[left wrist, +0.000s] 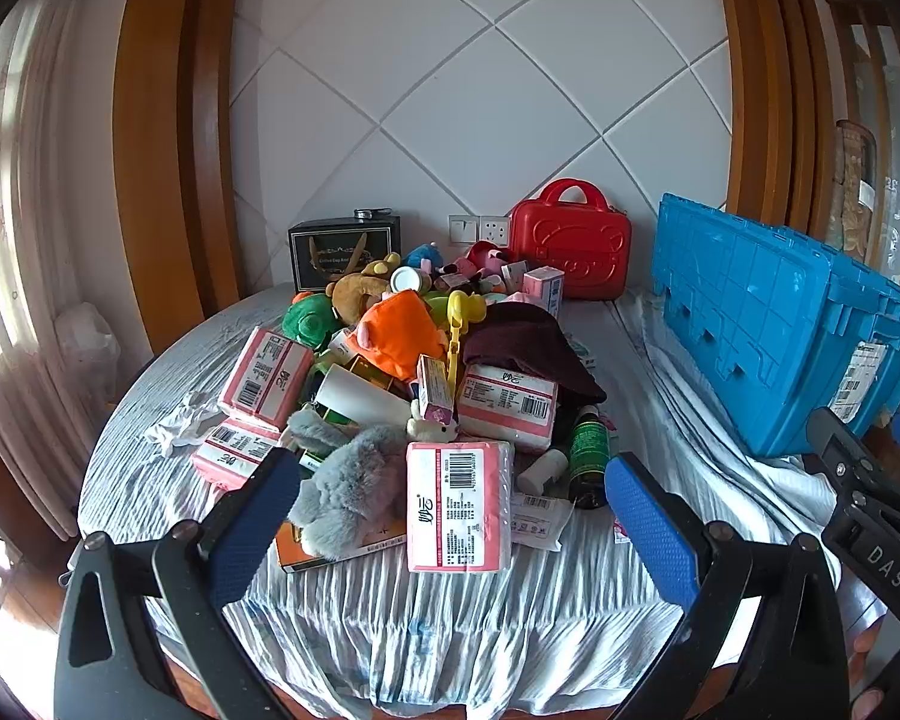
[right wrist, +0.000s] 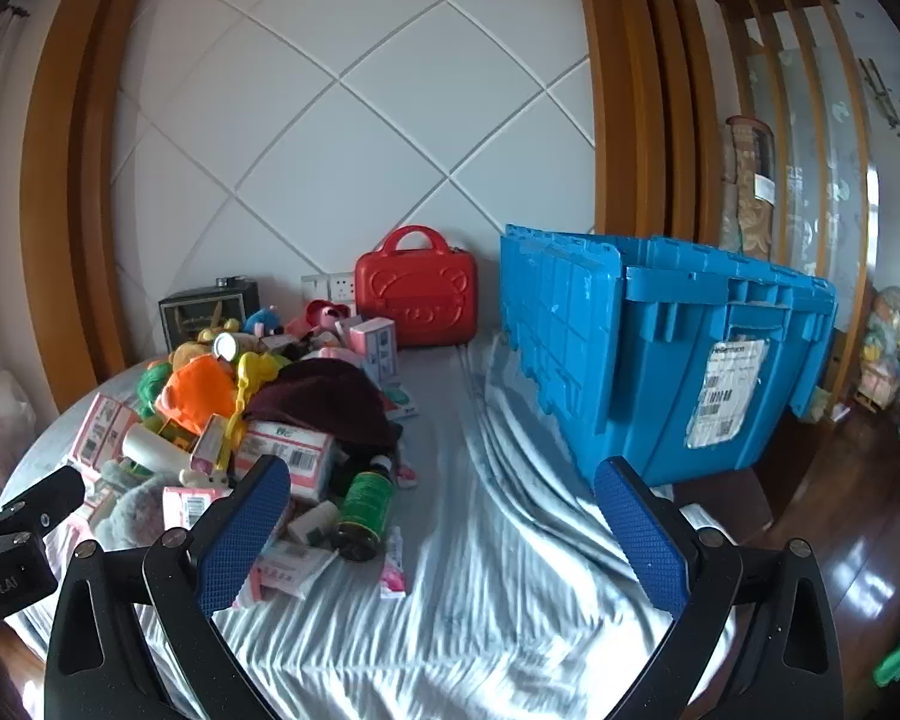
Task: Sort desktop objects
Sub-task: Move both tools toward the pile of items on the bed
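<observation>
Both claws, left and right, gape wide, empty, pile just beyond.

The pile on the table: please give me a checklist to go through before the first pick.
1. Left hand-held gripper open and holding nothing: ok.
2. Right hand-held gripper open and holding nothing: ok.
3. Pink tissue pack at the near edge of the pile, nothing lying on it: ok.
4. Blue crate on the table beside the pile: ok.
5. Blue crate open, with room inside: cannot tell.
6. Green-labelled bottle lying down, so it may roll: not ok.
</observation>
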Demonstrator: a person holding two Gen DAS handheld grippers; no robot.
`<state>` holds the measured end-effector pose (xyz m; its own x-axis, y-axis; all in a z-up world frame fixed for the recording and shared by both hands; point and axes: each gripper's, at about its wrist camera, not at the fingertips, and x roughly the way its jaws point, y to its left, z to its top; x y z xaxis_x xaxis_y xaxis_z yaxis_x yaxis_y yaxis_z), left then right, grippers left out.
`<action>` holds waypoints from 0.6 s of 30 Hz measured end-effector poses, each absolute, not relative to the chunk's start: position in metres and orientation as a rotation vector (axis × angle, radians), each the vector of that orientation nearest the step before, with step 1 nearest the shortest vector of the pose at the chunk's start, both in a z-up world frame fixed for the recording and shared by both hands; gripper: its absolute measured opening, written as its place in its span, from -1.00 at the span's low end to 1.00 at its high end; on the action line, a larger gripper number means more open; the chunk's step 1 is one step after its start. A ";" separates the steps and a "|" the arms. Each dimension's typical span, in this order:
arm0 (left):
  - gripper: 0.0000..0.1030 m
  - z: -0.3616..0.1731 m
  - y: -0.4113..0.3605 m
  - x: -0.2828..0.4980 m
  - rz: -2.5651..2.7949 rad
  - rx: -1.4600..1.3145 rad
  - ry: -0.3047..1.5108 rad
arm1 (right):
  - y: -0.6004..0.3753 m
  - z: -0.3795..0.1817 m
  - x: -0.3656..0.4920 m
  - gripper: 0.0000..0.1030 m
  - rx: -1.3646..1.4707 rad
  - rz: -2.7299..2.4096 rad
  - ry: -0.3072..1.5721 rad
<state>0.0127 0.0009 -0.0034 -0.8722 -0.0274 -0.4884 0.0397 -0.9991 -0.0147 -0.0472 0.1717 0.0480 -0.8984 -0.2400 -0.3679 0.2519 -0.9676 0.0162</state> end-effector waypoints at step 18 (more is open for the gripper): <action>1.00 -0.009 -0.007 0.022 -2.977 0.781 0.050 | 0.170 0.048 -0.042 1.00 0.546 -2.816 0.056</action>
